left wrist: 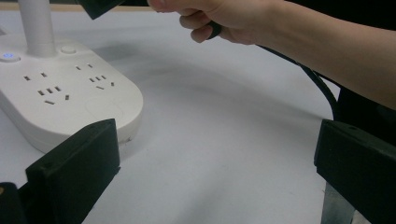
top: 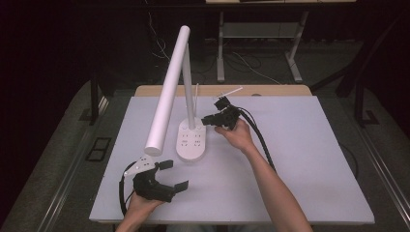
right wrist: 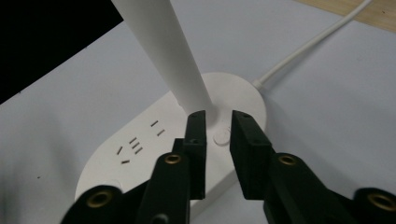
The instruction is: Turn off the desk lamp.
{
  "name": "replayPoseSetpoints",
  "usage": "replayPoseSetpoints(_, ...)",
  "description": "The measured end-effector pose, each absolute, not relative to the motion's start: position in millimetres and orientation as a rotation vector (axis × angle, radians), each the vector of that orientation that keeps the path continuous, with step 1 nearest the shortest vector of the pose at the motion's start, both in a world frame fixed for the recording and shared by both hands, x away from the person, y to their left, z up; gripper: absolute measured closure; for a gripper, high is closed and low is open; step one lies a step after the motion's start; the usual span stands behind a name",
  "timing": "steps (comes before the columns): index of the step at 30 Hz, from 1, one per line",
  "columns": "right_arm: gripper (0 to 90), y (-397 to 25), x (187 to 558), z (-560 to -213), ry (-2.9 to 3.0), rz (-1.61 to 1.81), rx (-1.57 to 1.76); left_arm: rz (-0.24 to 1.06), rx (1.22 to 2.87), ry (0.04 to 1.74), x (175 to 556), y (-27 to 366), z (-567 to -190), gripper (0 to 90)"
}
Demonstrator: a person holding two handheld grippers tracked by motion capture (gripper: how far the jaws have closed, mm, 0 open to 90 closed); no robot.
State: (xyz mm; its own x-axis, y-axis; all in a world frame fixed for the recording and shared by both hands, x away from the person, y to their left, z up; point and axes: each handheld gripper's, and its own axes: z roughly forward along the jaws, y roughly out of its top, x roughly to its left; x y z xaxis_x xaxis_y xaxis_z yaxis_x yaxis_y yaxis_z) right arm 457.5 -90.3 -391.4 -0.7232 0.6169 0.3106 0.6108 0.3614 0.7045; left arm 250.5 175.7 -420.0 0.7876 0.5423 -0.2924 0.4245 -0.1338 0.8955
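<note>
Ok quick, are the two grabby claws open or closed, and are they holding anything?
Left gripper: open wide, holding nothing.
Right gripper: jaws close together but with a gap, holding nothing, poised over a round button on the lamp base.

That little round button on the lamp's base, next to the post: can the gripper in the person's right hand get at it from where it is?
Probably yes. The right gripper hangs just above the round button, jaws nearly closed, with nothing between them. The lamp post stands close beside it but leaves the button uncovered.
</note>
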Motion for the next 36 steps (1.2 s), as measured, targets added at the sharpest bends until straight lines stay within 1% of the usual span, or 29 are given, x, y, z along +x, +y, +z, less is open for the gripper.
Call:
replayPoseSetpoints(1, 74.3, -90, 458, -391, 2.586, 1.333, 1.166, 0.121, 1.76, 0.754, 251, 176, -420, 0.0)
replayPoseSetpoints(2, 72.3, -93, 456, -391, 2.583, 1.331, 1.167, 0.122, 1.76, 0.755, 251, 176, -420, 0.0)
replayPoseSetpoints(3, 67.4, -98, 454, -389, 2.582, 1.321, 1.167, 0.124, 1.76, 0.755, 251, 176, -420, 0.0)
replayPoseSetpoints(4, 65.4, -101, 452, -388, 2.574, 1.325, 1.175, 0.124, 1.758, 0.756, 251, 176, -420, 0.0)
replayPoseSetpoints(5, 65.4, -101, 452, -388, 2.574, 1.325, 1.175, 0.121, 1.757, 0.758, 251, 176, -420, 0.0)
replayPoseSetpoints(11, 48.9, -120, 441, -377, 2.539, 1.36, 1.177, 0.121, 1.763, 0.754, 251, 175, -420, 0.0)
replayPoseSetpoints(14, 37.0, -129, 433, -371, 2.52, 1.369, 1.165, 0.121, 1.764, 0.754, 251, 174, -420, 0.0)
replayPoseSetpoints(15, 31.6, -131, 431, -369, 2.506, 1.374, 1.163, 0.122, 1.764, 0.754, 251, 174, -420, 0.0)
replayPoseSetpoints(17, 16.1, -138, 425, -367, 2.499, 1.375, 1.14, 0.119, 1.762, 0.757, 251, 174, -420, 0.0)
replayPoseSetpoints(18, 10.9, -141, 423, -366, 2.5, 1.377, 1.136, 0.12, 1.763, 0.755, 251, 174, -420, 0.0)
replayPoseSetpoints(19, 10.6, -145, 420, -365, 2.494, 1.376, 1.145, 0.12, 1.764, 0.755, 251, 174, -420, 0.0)
replayPoseSetpoints(21, 0.8, -152, 414, -364, 2.473, 1.362, 1.148, 0.122, 1.767, 0.754, 251, 174, -420, 0.0)
replayPoseSetpoints(29, 0.5, -184, 384, -355, 2.447, 1.407, 1.125, 0.125, 1.767, 0.756, 250, 174, -420, 0.0)
replayPoseSetpoints(36, 0.5, -208, 349, -356, 2.414, 1.419, 1.122, 0.13, 1.765, 0.757, 249, 174, -419, 0.0)
